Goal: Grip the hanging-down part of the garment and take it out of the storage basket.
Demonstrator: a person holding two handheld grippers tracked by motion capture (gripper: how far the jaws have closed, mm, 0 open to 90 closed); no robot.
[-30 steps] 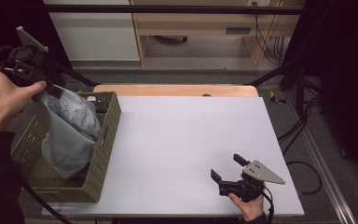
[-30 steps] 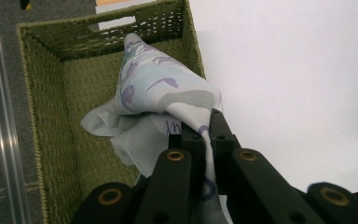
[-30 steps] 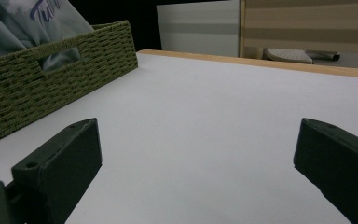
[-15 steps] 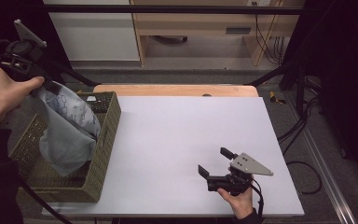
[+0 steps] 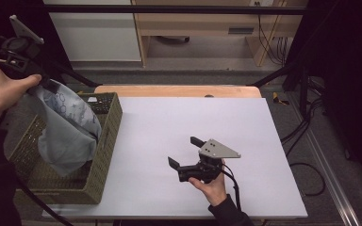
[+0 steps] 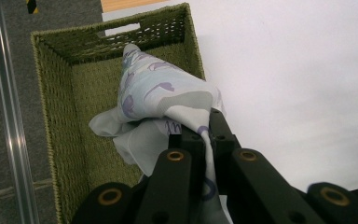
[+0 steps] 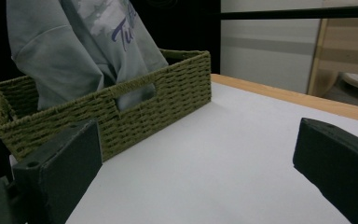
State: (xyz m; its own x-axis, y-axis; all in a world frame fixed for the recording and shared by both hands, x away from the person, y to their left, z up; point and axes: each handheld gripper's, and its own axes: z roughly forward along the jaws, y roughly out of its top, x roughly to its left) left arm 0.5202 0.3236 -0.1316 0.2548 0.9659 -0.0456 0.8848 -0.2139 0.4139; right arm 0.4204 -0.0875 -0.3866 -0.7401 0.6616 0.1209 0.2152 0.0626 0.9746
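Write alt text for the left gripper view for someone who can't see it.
The left gripper, jaws shut, pinches a pale printed cloth that hangs into a green woven basket. The basket sits at the edge of a white table.

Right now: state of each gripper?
Left gripper: shut on the grey printed garment, lifting it above the woven basket.
Right gripper: open, holding nothing, low over the white table.
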